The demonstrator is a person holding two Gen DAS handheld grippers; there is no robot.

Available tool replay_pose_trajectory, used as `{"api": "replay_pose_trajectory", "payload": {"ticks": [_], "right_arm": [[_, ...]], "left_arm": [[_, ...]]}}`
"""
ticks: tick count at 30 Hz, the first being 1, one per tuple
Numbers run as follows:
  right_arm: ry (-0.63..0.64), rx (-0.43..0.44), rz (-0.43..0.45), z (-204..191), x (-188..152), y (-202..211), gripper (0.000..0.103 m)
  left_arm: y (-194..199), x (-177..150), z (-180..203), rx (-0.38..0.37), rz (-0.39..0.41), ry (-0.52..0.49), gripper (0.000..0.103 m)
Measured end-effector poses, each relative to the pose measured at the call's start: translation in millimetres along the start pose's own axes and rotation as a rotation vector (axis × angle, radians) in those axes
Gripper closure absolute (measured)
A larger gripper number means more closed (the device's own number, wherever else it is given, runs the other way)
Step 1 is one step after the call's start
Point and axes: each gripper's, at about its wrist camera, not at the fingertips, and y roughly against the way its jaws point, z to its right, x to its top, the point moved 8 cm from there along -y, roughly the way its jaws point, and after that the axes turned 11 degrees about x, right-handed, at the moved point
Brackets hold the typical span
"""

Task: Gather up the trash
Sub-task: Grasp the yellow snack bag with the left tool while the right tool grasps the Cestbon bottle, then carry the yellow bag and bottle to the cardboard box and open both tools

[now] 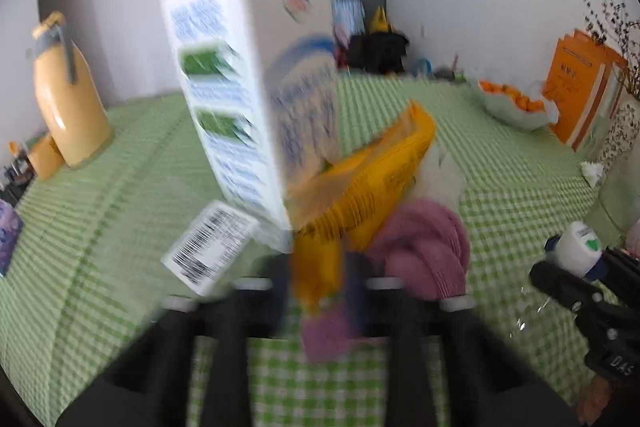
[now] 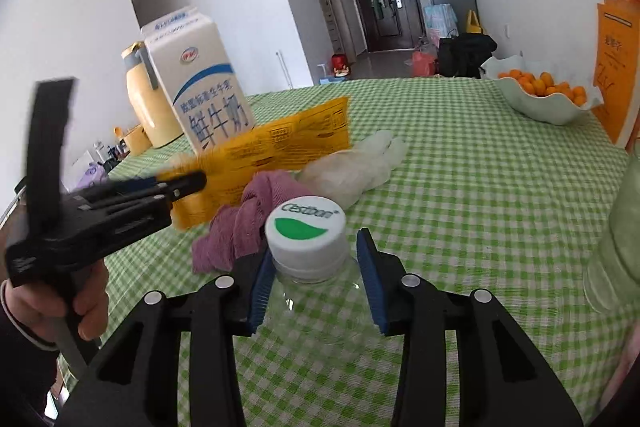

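My left gripper (image 1: 316,275) is shut on a yellow snack wrapper (image 1: 368,183) and holds it off the green checked table; it also shows in the right wrist view (image 2: 188,183) with the wrapper (image 2: 280,147). My right gripper (image 2: 316,275) is shut on a clear plastic bottle (image 2: 316,291) with a white cap (image 2: 306,227); the left wrist view shows it at the right edge (image 1: 576,259). A white milk carton (image 2: 196,87) stands behind the wrapper, blurred in the left wrist view (image 1: 248,79). A crumpled clear plastic bag (image 2: 360,163) lies on the table.
A pink cloth (image 2: 244,219) lies by the wrapper. A yellow kettle (image 2: 148,107) stands at the far left. A bowl of oranges (image 2: 544,99) and an orange box (image 2: 616,67) sit at the far right. A barcode label (image 1: 212,247) hangs near the carton.
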Motion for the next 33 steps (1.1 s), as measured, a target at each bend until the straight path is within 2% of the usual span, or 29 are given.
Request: {"api": "replay_pose_trajectory", "payload": {"ticks": [4,6,10,14,20,24,27,31,33], "right_arm": [[0.005,-0.013,0.029,-0.3,4.3,7.3,0.065],[0.023,-0.022,0.048,-3.4,7.7,11.5,0.065],[0.045,-0.034,0.079,-8.1,11.1,20.2,0.066],[0.067,-0.041,0.092,-14.6,12.9,26.5,0.066],[0.146,-0.005,0.1,-47.6,14.4,33.0,0.067],[0.228,0.082,0.115,-112.6,17.6,42.5,0.067],[0.302,0.204,0.078,-181.3,12.6,29.6,0.067],[0.387,0.38,-0.022,-281.6,-10.3,-9.7,0.067],[0.421,0.478,-0.094,-338.3,-30.8,-35.6,0.067]], "left_arm": [[32.5,1.5,7.1,-0.039,0.068,-0.003,0.103],[65.1,7.3,5.8,-0.061,0.13,-0.005,0.103],[132.3,20.6,-5.3,-0.05,0.252,-0.013,0.103],[181.7,23.3,-28.8,0.001,0.312,0.004,0.103],[236.7,-13.2,-104.4,0.129,0.318,0.089,0.103],[275.3,-61.6,-186.3,0.24,0.3,0.199,0.103],[290.9,-106.2,-253.2,0.316,0.263,0.298,0.103],[301.4,-186.6,-349.9,0.458,0.182,0.412,0.103],[304.8,-231.6,-392.3,0.499,0.125,0.465,0.103]]}}
